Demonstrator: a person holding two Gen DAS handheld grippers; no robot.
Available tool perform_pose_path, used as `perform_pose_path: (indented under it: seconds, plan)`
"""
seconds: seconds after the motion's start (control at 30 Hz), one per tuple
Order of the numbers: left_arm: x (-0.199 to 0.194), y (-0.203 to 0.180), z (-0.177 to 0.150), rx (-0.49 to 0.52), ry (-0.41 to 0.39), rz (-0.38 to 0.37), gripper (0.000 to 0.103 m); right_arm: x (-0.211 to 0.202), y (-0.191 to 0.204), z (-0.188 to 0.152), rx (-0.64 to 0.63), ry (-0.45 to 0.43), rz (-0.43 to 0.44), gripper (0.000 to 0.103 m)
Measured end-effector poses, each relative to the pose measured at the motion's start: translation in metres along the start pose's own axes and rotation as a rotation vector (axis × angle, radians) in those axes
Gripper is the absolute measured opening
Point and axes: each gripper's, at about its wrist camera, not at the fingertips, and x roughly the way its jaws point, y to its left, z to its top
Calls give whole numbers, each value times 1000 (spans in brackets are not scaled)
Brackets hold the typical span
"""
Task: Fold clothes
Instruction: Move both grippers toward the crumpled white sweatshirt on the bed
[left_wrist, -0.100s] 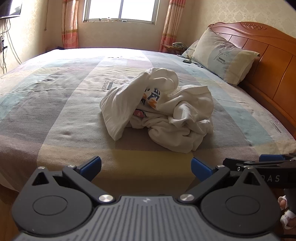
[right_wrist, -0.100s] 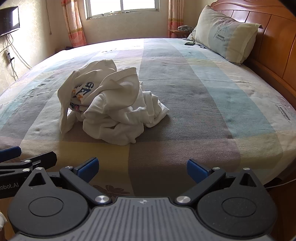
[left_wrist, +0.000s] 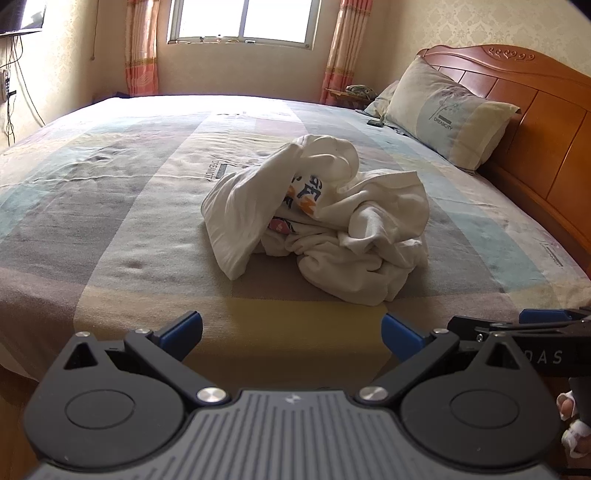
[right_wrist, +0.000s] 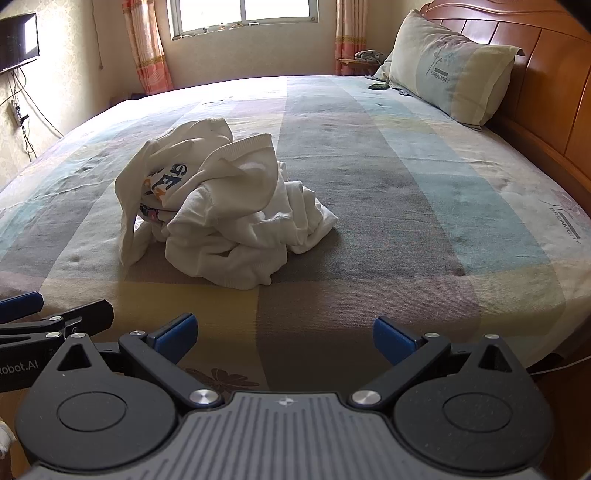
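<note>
**White clothes in a heap on the bed, both claws wide and empty**

We see first what is hard to read. The white garment (left_wrist: 317, 218) lies crumpled, so we cannot tell its collar, its sleeves or its front from its back. A printed design with blue and orange letters shows only in part, inside a fold; the rest is hidden. We also cannot tell whether the heap is one garment or several. In the left wrist view the right gripper (left_wrist: 532, 325) is cut off by the picture edge, and a part of a hand (left_wrist: 572, 424) shows below it, also cut.

The heap has no clear direction. In the left wrist view its longer side runs across, from left to right, and one loose flap hangs down toward the left gripper (left_wrist: 291, 332).

The left gripper has its jaws wide, with nothing between them. The garment lies ahead of it, a little to the right, well apart from the fingertips. The right gripper (right_wrist: 282, 334) is also wide and empty; the heap (right_wrist: 218, 206) lies ahead of it and to the left, on the striped bedsheet (right_wrist: 406, 192). A pillow (right_wrist: 450, 62) leans on the headboard (right_wrist: 546, 74) far ahead on the right.
</note>
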Motion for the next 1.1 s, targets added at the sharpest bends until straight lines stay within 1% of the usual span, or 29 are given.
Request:
perform_pose_path:
  seconds: [0.17,0.3,0.7,0.87,1.1]
  plan:
    - [2,2,-1,8,1,-13,102,-1,-5,0,-2,5,-4,103]
    - [3,0,0,10,7,-7,102,4,-1,1,-3,12,-15,103]
    - [10,-4,2,10,27,40,102,9,-5,2,-3,20,-5,103]
    - [12,-2,1,-9,40,15,102,9,-8,1,8,19,2,103]
    - [18,-2,2,-6,49,24,102,13,-8,3,7,19,9,103]
